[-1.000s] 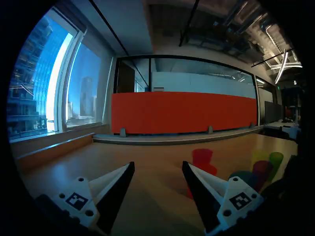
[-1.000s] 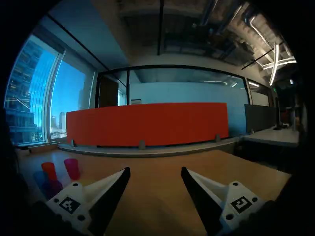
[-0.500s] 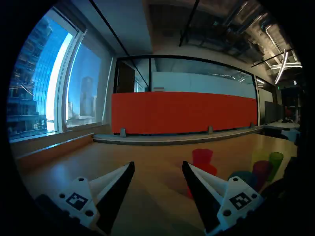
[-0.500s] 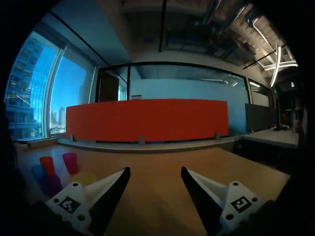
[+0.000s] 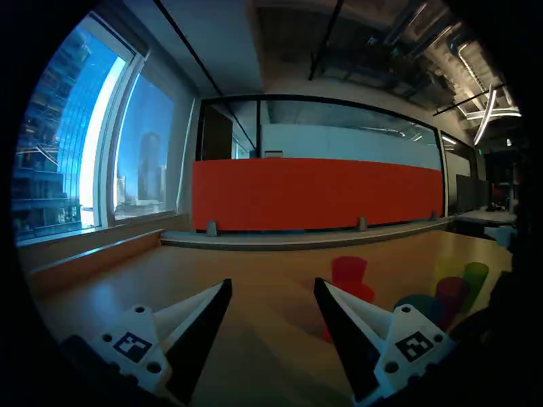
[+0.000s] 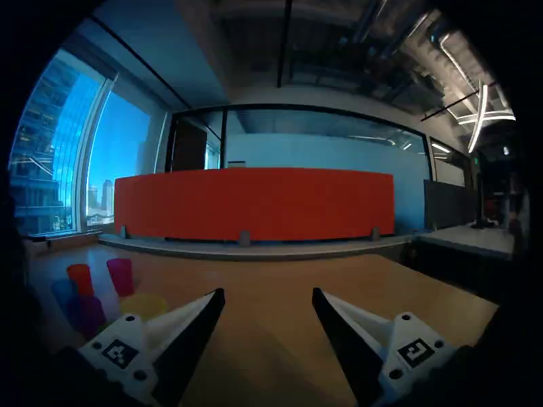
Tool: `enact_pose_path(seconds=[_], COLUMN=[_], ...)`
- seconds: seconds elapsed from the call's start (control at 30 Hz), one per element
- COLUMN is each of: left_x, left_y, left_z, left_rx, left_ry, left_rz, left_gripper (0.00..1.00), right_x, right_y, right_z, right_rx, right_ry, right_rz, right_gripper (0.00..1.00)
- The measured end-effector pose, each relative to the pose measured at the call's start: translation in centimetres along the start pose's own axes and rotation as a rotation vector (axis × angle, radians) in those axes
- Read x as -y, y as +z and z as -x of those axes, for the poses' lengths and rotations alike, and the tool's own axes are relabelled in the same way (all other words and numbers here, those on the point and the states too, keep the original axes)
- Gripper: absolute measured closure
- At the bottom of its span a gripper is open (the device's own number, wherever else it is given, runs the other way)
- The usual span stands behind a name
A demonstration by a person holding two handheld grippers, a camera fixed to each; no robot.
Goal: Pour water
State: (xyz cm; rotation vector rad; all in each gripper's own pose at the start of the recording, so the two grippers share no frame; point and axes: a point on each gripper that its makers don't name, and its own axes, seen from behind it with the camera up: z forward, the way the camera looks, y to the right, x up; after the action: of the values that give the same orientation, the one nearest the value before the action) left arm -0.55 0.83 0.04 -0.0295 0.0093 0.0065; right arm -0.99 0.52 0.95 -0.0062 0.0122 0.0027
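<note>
In the left gripper view, my left gripper (image 5: 271,285) is open over the wooden table (image 5: 271,258), nothing between its fingers. Just past its right finger stands a red cup (image 5: 349,271), partly hidden by that finger. Further right are a magenta cup (image 5: 451,293), a green cup (image 5: 476,275), a yellowish cup (image 5: 444,270) and a teal one (image 5: 419,303). In the right gripper view, my right gripper (image 6: 268,292) is open and empty. To its left cluster a red cup (image 6: 81,279), a magenta cup (image 6: 121,275), a yellow cup (image 6: 144,304), and blue and purple cups (image 6: 78,308).
An orange divider panel (image 5: 315,193) runs along the table's far edge, on a grey rail (image 6: 258,249). Tall windows (image 5: 81,163) line the left side. Another desk (image 6: 468,241) stands off to the right. Bare tabletop (image 6: 285,278) lies ahead of the right gripper.
The right gripper's view has tilted down slightly, so the cups at its left sit a little higher and the yellow cup shows. The left gripper has not moved.
</note>
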Motion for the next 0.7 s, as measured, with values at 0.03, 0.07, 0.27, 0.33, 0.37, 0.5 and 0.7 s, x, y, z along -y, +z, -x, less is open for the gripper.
enact_pose_path(seconds=[0.03,0.07,0.27,0.33,0.37,0.5,0.7], left_x=[0.01,0.03,0.04,0.04,0.03,-0.01,0.01], left_y=[0.0,0.0,0.02,0.02,0.03,0.05,0.03], left_z=[0.01,0.01,-0.01,-0.02,-0.02,-0.04,-0.03], left_rx=[0.0,0.0,0.0,0.0,0.0,0.0,0.0], left_ry=[0.0,0.0,0.0,0.0,0.0,0.0,0.0], left_rz=[0.0,0.0,0.0,0.0,0.0,0.0,0.0], left_gripper=[0.11,0.11,0.11,0.11,0.1,0.11,0.1], right_x=[-0.01,-0.03,-0.07,-0.05,-0.05,-0.02,-0.03], right_y=[-0.01,-0.01,0.0,0.0,0.0,-0.01,0.05], right_z=[0.02,0.04,0.12,0.14,0.14,0.18,0.23], right_rx=[0.0,0.0,0.002,0.002,0.002,0.002,0.002], right_ry=[0.0,0.0,0.0,0.0,0.0,-0.001,0.0], right_rz=[0.0,0.001,0.001,0.001,0.001,0.001,0.001], right_gripper=[0.0,0.0,0.0,0.0,0.0,0.0,0.0])
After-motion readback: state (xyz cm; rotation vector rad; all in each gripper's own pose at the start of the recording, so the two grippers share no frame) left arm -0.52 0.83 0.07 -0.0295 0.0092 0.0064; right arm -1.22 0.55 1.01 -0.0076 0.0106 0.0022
